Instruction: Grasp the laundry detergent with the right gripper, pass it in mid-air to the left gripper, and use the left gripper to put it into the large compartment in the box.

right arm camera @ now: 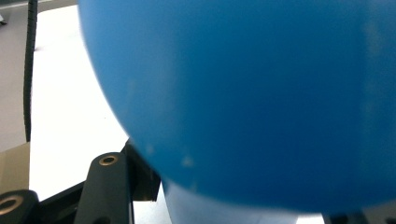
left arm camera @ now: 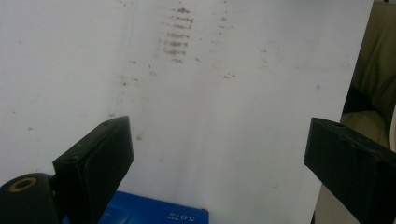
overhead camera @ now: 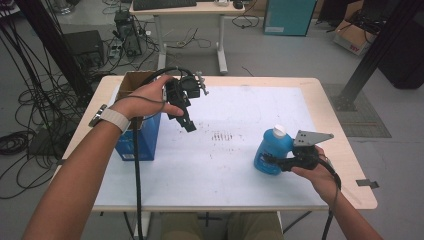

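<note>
While the left gripper (overhead camera: 189, 117) hangs spread, the right gripper (overhead camera: 272, 161) pinches the blue bottle (overhead camera: 270, 150).

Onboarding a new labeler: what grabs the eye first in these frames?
The blue bottle with a white cap, at the table's right side, with the right gripper shut on its lower body. Next, the left gripper, held up with jaws open, beside the open blue box at the left edge.
</note>
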A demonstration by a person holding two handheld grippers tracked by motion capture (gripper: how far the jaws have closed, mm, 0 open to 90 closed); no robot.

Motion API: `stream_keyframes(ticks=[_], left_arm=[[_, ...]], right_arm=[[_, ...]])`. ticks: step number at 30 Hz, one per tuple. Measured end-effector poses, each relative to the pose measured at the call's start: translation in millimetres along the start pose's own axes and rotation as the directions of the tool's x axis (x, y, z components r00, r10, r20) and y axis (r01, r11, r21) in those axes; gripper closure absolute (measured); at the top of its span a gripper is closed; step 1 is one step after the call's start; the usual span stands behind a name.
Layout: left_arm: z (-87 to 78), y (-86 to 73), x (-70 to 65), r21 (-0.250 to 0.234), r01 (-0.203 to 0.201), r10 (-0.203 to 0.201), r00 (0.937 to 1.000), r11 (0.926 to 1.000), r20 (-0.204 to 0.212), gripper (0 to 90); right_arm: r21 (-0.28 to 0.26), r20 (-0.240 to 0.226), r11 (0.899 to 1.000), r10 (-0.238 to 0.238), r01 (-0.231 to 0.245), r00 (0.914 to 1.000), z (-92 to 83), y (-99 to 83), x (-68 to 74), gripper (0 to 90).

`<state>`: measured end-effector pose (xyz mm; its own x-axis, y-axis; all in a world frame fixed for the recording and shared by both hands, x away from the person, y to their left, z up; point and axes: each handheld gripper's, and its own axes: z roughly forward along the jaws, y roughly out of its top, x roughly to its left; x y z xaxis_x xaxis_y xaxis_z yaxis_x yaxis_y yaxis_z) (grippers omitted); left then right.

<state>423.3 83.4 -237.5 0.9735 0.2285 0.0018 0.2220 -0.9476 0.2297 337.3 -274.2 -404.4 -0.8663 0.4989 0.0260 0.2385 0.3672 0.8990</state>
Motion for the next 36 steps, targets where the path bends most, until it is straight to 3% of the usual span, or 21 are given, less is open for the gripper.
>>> stream_keyframes(ticks=[8,9,10,13,16,20,36], left_arm=[[0.5,0.4,-0.2,-0.005,0.001,-0.001,1.0000,1.0000,-0.001,8.5],[-0.3,0.9,1.1,0.007,-0.021,0.021,0.9998,0.9998,-0.006,8.6],[0.5,0.6,-0.3,-0.005,0.000,0.000,1.0000,1.0000,-0.001,8.6],[0.3,0.8,0.2,0.000,-0.002,0.002,1.0000,1.0000,0.005,8.6],[-0.3,1.1,1.7,0.010,-0.023,0.023,0.9997,0.9997,-0.004,8.7],[0.9,0.7,0.1,-0.003,-0.001,0.001,1.0000,1.0000,0.000,8.8],[0.2,-0.1,0.1,-0.005,0.001,-0.001,1.0000,1.0000,-0.001,8.7]], right_arm=[[-0.001,-0.004,1.000,-0.002,0.002,1.0000,-0.3,-0.7,-0.1,41.7],[0.001,-0.005,1.000,-0.003,0.003,1.0000,-0.4,-0.6,-0.2,41.8],[0.000,-0.002,1.000,-0.006,0.006,1.0000,0.0,-0.3,0.2,41.8],[-0.001,-0.001,1.000,-0.005,0.005,1.0000,0.0,-0.4,0.3,41.8],[-0.001,-0.002,1.000,-0.005,0.005,1.0000,-0.1,-0.4,0.3,41.7],[0.005,-0.003,1.000,-0.006,0.006,1.0000,-0.3,0.0,0.3,41.6],[0.003,-0.004,1.000,-0.001,0.001,1.0000,-0.2,-0.1,-0.2,42.1]])
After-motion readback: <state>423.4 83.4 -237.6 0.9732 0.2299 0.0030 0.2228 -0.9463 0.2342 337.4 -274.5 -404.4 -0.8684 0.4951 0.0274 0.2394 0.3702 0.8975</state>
